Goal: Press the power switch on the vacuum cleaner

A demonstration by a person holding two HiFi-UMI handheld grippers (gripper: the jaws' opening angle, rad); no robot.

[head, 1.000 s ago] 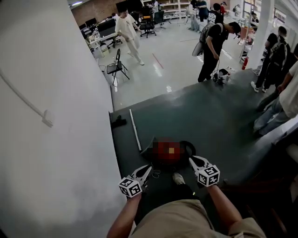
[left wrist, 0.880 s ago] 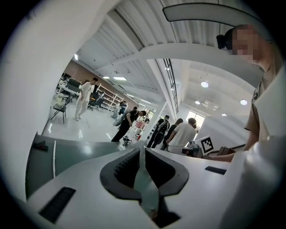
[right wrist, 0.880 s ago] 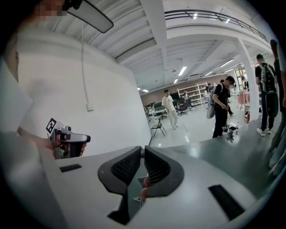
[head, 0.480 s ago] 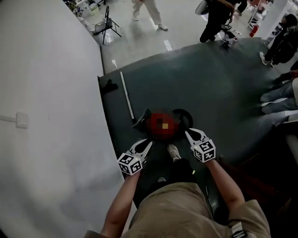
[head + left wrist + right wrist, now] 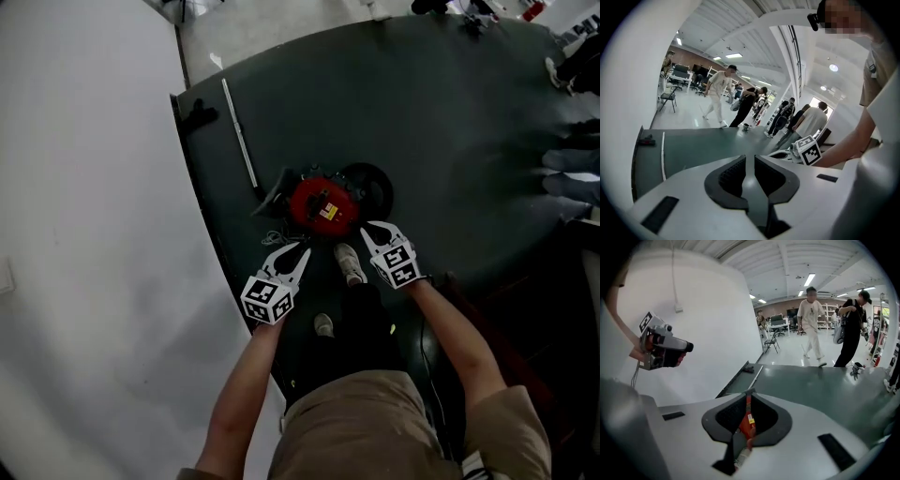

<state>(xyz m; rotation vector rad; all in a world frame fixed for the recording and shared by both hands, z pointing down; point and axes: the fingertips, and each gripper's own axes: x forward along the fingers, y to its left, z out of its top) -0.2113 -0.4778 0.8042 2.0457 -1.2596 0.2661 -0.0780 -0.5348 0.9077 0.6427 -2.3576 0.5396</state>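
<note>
Both claws flank the vacuum, aimed at its switch

The round red vacuum cleaner (image 5: 323, 204) sits on the dark green floor mat (image 5: 450, 122) at my twelve o'clock. My left claw (image 5: 298, 251), at its seven, is barely parted and empty. My right claw (image 5: 368, 228), at its five, has just been easing open and tilts down to poke.

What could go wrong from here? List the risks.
The switch cannot be made out on the vacuum, so a press may land wrong. The shoe stands close beside it and could nudge it. A thin cord lies on the floor near it and might snag.
</note>
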